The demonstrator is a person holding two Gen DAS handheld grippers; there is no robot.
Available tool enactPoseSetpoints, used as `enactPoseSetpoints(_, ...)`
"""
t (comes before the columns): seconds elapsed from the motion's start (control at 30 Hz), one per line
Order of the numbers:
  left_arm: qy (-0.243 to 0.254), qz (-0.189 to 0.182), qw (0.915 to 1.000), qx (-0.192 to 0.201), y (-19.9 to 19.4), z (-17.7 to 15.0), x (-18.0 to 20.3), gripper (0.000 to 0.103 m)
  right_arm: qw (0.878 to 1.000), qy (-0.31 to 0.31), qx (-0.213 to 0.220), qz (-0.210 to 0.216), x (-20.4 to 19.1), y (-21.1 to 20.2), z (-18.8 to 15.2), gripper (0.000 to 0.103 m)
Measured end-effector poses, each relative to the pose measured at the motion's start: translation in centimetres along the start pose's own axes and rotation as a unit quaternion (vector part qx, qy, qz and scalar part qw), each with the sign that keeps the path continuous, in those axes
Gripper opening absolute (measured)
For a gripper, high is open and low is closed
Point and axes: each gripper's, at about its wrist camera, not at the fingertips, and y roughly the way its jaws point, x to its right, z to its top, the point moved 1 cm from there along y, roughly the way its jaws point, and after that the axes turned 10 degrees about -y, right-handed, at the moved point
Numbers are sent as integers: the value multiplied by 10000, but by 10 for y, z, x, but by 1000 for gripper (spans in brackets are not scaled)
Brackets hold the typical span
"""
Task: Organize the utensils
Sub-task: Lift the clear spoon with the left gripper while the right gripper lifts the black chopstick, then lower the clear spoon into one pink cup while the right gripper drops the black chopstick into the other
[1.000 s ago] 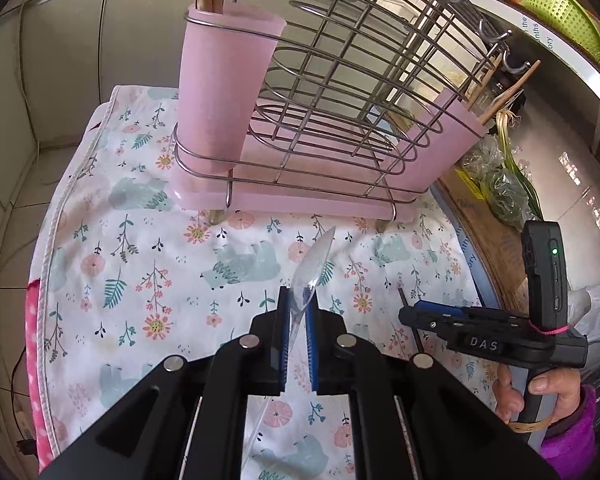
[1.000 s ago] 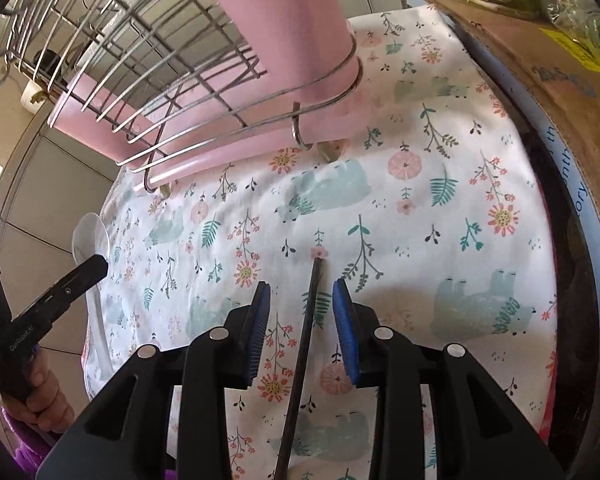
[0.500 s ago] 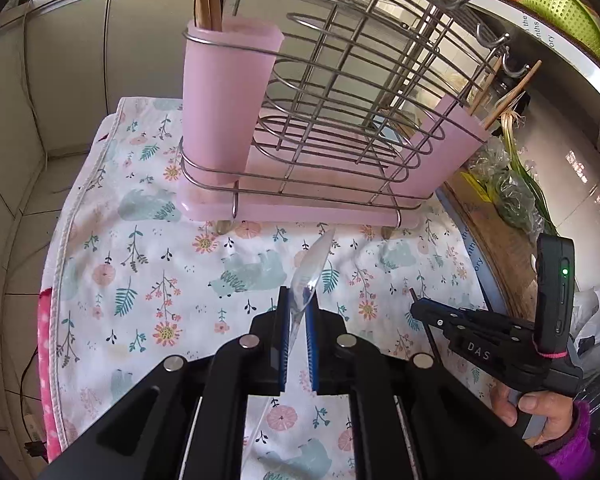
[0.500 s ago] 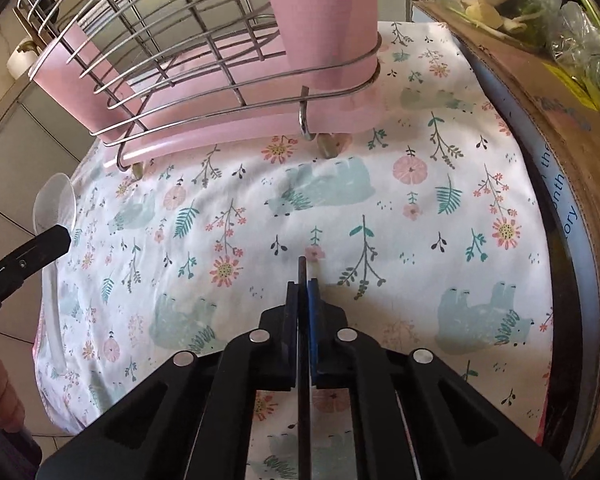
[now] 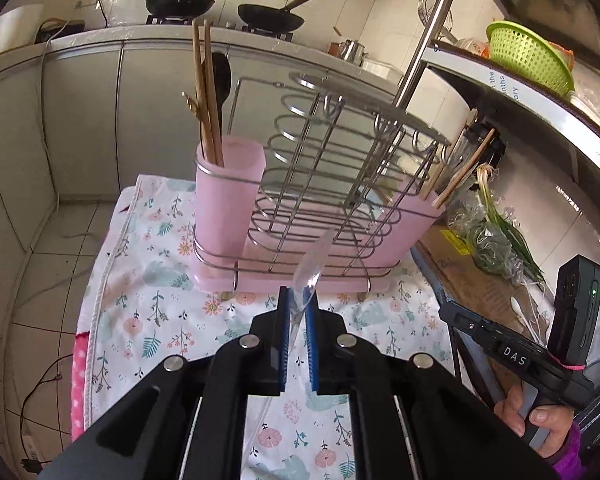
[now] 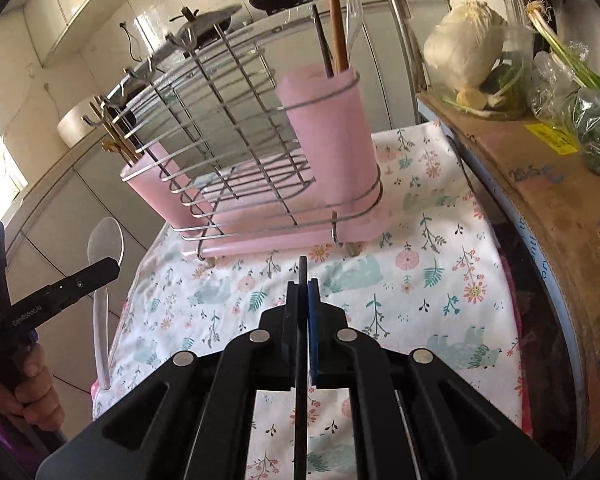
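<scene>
Clear plastic spoon (image 5: 309, 276) feels light, slick, bendy; my left gripper (image 5: 297, 312) pinches it near the bowl, before the pink rack (image 5: 320, 216) | right gripper (image 6: 302, 300) clamped tight on a thin, stiff black stick (image 6: 302, 276), probably a chopstick, lifted off the cloth (image 6: 440, 264)

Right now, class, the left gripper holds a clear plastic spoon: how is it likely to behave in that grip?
The clear plastic spoon looks thin, so probably light and slightly bendy. Its glossy surface could slip between the left gripper pads. Clamped near the bowl, its long handle hangs free and may swing.
</scene>
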Motion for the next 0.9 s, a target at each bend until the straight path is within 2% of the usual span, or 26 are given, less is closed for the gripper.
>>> enactPoseSetpoints(0.3, 17, -124, 9977, 668, -41, 34, 10, 6, 9972, -74, 740, 64, 0, -45, 40, 5)
enactPoseSetpoints(0.57, -9, -238, 9928, 1175, -64, 64, 18, 7, 9893, -126, 1437, 198, 1, -81, 87, 5)
enactPoseSetpoints(0.77, -122, -338, 9896, 1394, -70, 78, 18, 7, 9730, -345, 2274, 216, -2, -108, 124, 5)
enactPoseSetpoints(0.9, -166, -350, 9894, 1400, -66, 81, 15, 7, 9620, -384, 2694, 226, -1, -106, 145, 5)
